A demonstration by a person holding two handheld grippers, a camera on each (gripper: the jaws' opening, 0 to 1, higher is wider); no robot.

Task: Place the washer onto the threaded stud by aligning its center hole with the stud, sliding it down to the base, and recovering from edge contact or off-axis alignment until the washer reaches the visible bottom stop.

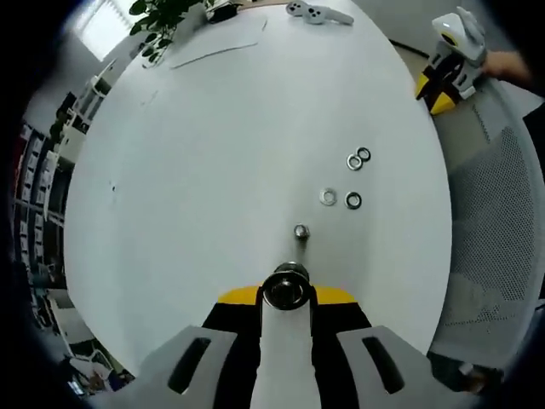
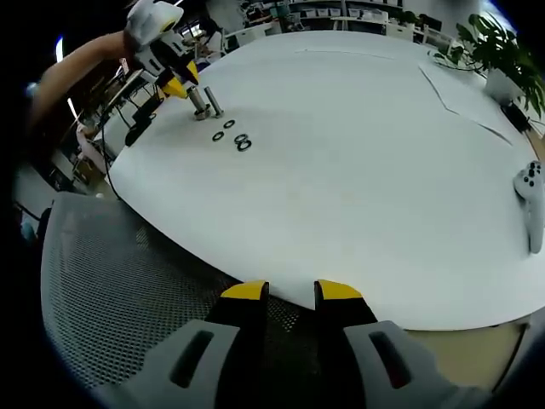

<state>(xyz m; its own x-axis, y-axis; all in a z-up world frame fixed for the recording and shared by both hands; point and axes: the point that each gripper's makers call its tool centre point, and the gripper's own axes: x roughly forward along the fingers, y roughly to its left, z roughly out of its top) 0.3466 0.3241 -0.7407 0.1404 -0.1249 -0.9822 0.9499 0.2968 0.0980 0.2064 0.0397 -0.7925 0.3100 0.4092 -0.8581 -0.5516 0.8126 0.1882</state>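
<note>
A thin threaded stud [image 1: 301, 231] stands upright on the round white table [image 1: 213, 170], just beyond my left gripper [image 1: 287, 296]. That gripper is shut on a thicker metal cylinder [image 1: 285, 288] with a dark hollow top. Right of the stud lie several washers: a silver one [image 1: 328, 197], a dark one [image 1: 353, 200] and a touching pair [image 1: 358, 158]. In the right gripper view the stud [image 2: 215, 102], cylinder [image 2: 198, 104] and washers [image 2: 232, 136] sit far off at upper left, by the left gripper [image 2: 162, 51]. My right gripper [image 2: 292, 292] is open and holds nothing, hovering over the table's near edge.
A grey mesh chair [image 2: 111, 290] stands against the table edge under the right gripper, also the chair [image 1: 498, 239]. A white game controller [image 2: 532, 196], a sheet of paper [image 2: 464, 94] and a potted plant [image 2: 498, 43] sit at the far side. A person's arm [image 2: 85, 60] holds the left gripper.
</note>
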